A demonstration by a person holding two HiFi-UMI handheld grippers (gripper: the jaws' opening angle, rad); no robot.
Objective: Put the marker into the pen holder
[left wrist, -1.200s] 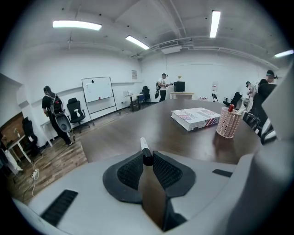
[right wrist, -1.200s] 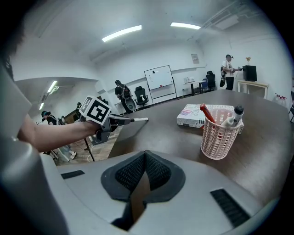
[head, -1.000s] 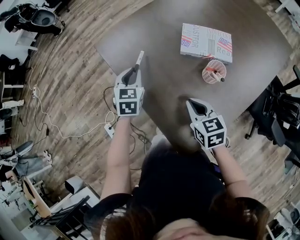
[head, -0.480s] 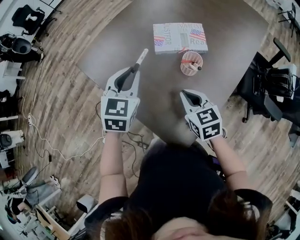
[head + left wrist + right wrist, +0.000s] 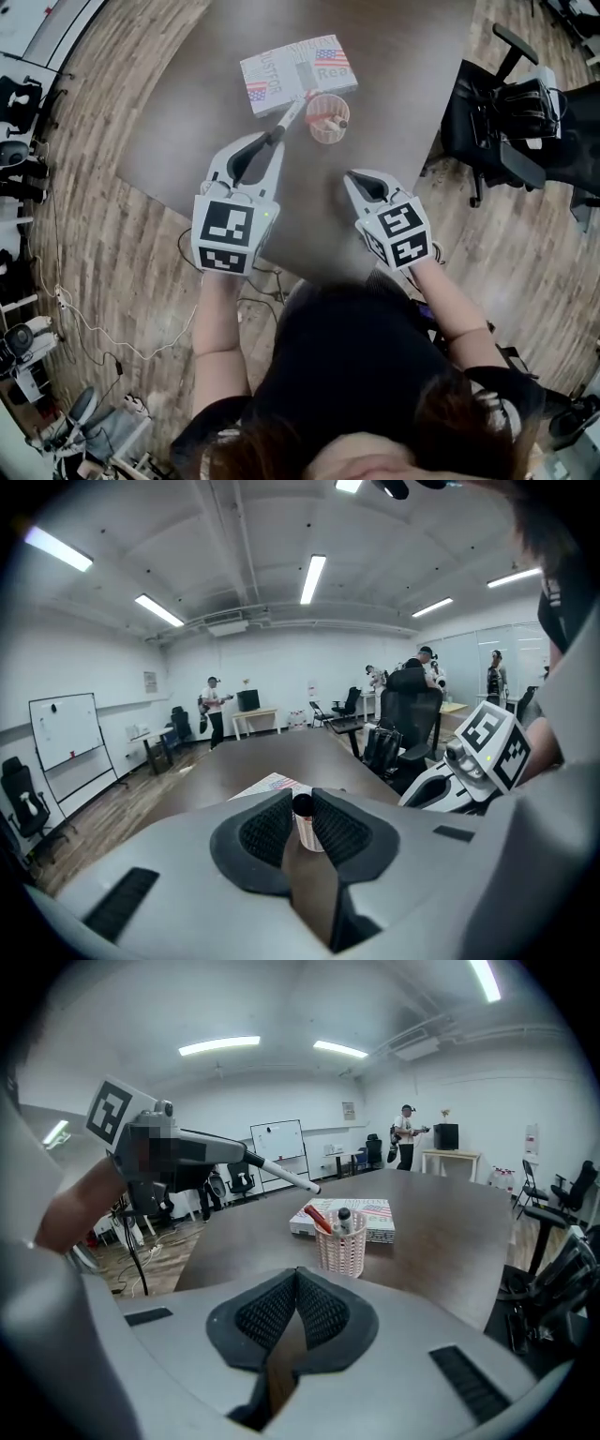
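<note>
A white marker [image 5: 289, 114] sticks out forward from my left gripper [image 5: 272, 139], which is shut on its rear part. Its tip hangs just left of the pink mesh pen holder [image 5: 328, 118], over the book's near edge. In the left gripper view the marker's dark end [image 5: 303, 805] shows between the pads. The right gripper view shows the pen holder [image 5: 339, 1244] standing upright with a red pen and a dark-capped marker in it, and the held marker [image 5: 286, 1177] above and to its left. My right gripper [image 5: 354, 175] is shut on nothing, near the table's front edge.
A flag-print book [image 5: 298, 73] lies flat just behind the holder on the dark table [image 5: 187, 122]. A black office chair [image 5: 506, 103] stands off the table's right side. People and desks stand far across the room.
The left gripper has carried the marker to the right, so its tip is now beside the pen holder. The right gripper has kept its place near the table's edge.
</note>
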